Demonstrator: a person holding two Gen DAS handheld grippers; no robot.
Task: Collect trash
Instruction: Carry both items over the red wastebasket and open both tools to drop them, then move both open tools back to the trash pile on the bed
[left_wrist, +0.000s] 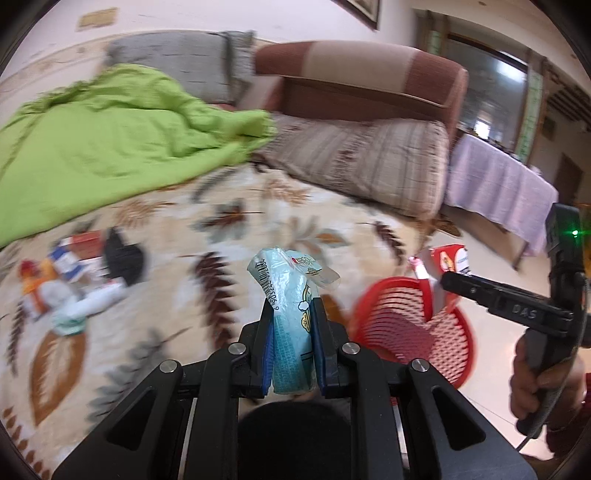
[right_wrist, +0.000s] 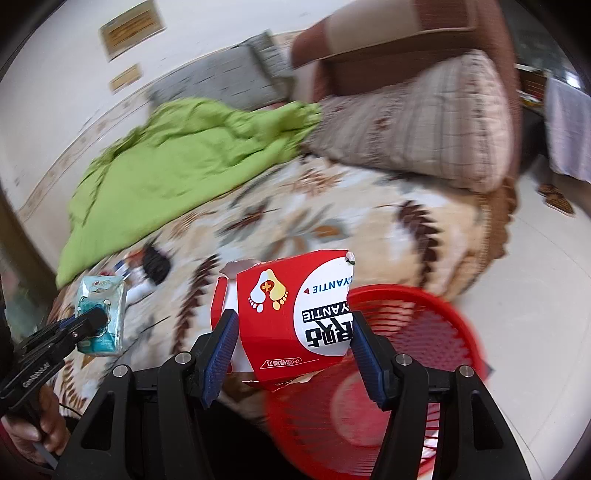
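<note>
Red card box (right_wrist: 291, 317) sits pinched in my right tongs (right_wrist: 291, 339), light but crushable; left tongs (left_wrist: 291, 328) squeeze the soft, slippery blue packet (left_wrist: 291, 314) mid-body.

"YANTIE" on red box (right_wrist: 291, 317), "DAS" on right gripper (left_wrist: 452, 281)

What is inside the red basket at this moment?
The red basket looks empty where its slatted wall and pale bottom show. The red box held in the right tool covers its near-left part, so anything lying there cannot be seen.
</note>
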